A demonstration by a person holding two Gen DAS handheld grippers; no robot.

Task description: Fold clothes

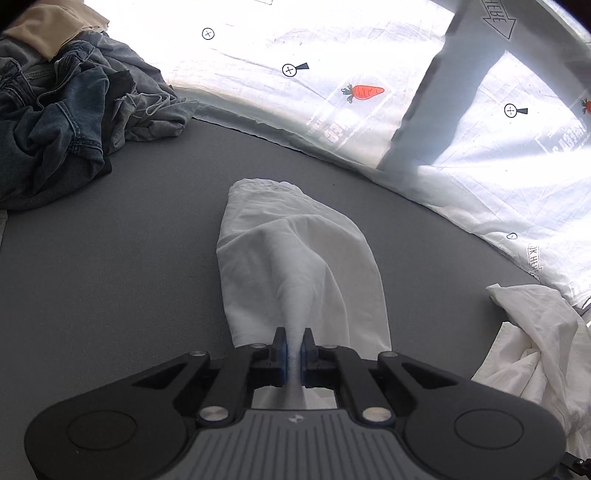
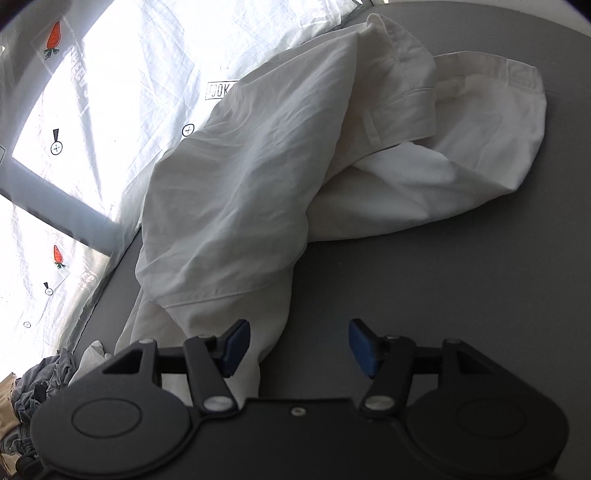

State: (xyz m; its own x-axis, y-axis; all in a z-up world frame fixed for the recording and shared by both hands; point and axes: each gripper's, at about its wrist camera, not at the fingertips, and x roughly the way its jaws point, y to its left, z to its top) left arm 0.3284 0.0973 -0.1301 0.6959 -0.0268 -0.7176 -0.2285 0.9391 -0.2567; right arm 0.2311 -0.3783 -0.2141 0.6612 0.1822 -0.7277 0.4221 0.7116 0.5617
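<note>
While the left tool (image 1: pixel 293 349) is pinched tight on a bunched ridge of white cloth, its 2 blue pads (image 1: pixel 282 356) nearly meeting with only the fabric between them, the right tool (image 2: pixel 299 347) stands wide apart and holds nothing. The gripped piece is a white garment (image 1: pixel 295 258), seemingly a trouser leg, drawn up from the grey bench (image 1: pixel 110 277) toward the left tool; its far hemmed end lies flat on the bench.

In the right wrist view the bulk of the same white garment (image 2: pixel 258 166) lies crumpled on the bench (image 2: pixel 443 277), with a waistband or cuff folded over at the far end and 1 hemmed edge running just in front of the right tool's left pad (image 2: pixel 236 347). The right pad hangs over bare grey surface, apart from the cloth. Whether the 2 white masses join cannot be told for certain.

At the far left of the bench sits 1 heap of dark clothes (image 1: pixel 66 122): blue denim, grey fabric, and a beige piece (image 1: pixel 51 29) on top.

Beyond the bench edge spreads a white printed sheet (image 1: pixel 332 55) with orange carrots, 2 showing in each view, and small crosshair marks. A broad grey band (image 1: pixel 443 103) crosses it in bright light.
</note>
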